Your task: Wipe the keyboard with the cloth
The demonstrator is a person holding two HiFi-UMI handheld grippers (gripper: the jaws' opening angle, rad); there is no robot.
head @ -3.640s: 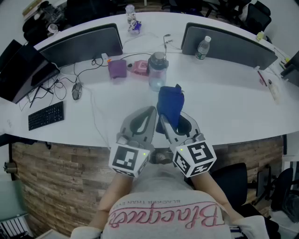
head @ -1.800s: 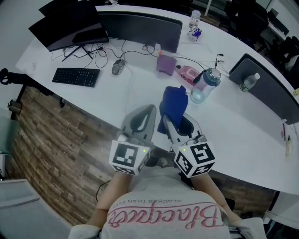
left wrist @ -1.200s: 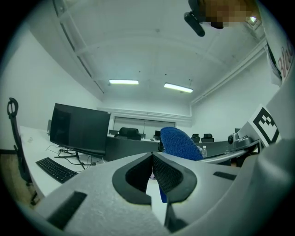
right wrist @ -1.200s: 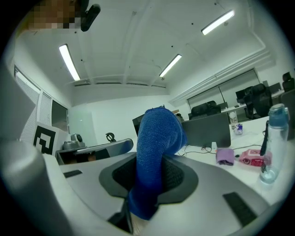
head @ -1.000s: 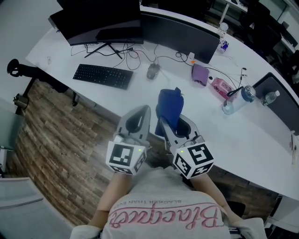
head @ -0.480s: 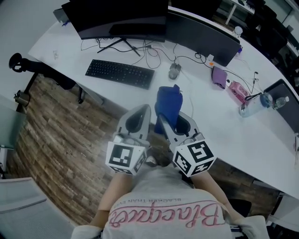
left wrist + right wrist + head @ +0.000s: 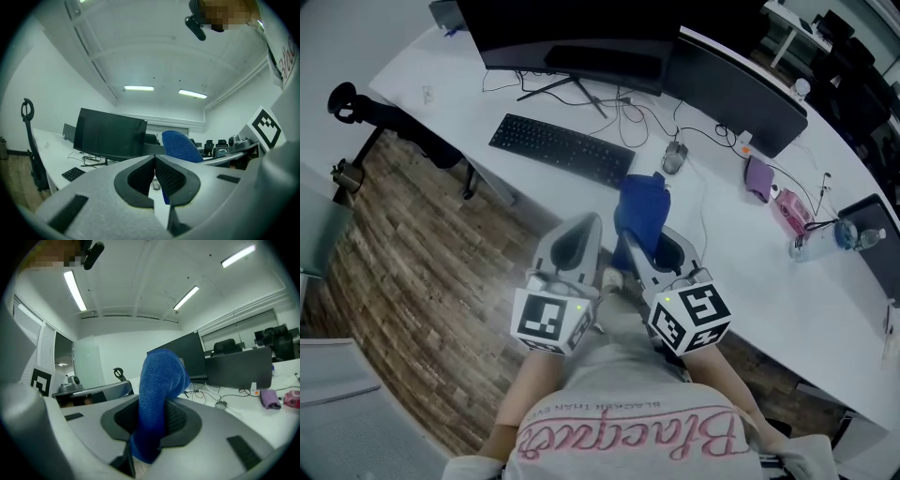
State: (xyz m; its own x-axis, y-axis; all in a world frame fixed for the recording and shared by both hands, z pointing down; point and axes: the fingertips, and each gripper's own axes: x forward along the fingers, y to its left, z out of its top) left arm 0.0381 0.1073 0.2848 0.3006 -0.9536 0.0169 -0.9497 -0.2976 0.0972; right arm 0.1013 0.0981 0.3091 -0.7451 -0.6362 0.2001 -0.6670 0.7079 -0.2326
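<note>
**Item 1: keyboard** (image 7: 562, 150). Black, full-width, lying flat on the white desk (image 7: 450, 89). Nothing rests on it. All places below are given from it, as the head view shows them.

**Item 2: cloth** (image 7: 639, 208). Blue, bunched into an upright fold. It is held in the air on the near side of the keyboard's right end, apart from the keys.

**Item 3: right gripper** (image 7: 649, 246). Nearer the person than the keyboard, below its right end. The jaws are pinched on the lower part of the cloth, and the rest of the fold stands up past the pads. A marker cube sits at its rear.

**Item 4: left gripper** (image 7: 592, 225). Just beside the right gripper, on the near side of the keyboard's middle. The jaws are pressed together tip to tip, with nothing between them.

**Item 5: monitor** (image 7: 572, 33). Dark screen on a stand, directly behind the keyboard.

**Item 6: mouse** (image 7: 674, 159). Just past the keyboard's right end, on the desk.

**Item 7: cables** (image 7: 623, 112). Loose loops between the keyboard's far edge and the monitor stand.

**Item 8: purple pouch** (image 7: 759, 176). Well to the right of the keyboard, beyond the mouse.

**Item 9: wooden floor** (image 7: 412, 272). Plank pattern, on the near-left side of the keyboard, below the desk edge.

**Item 10: person's shirt** (image 7: 628, 422). Grey with pink lettering, nearest the camera, well short of the keyboard.
</note>
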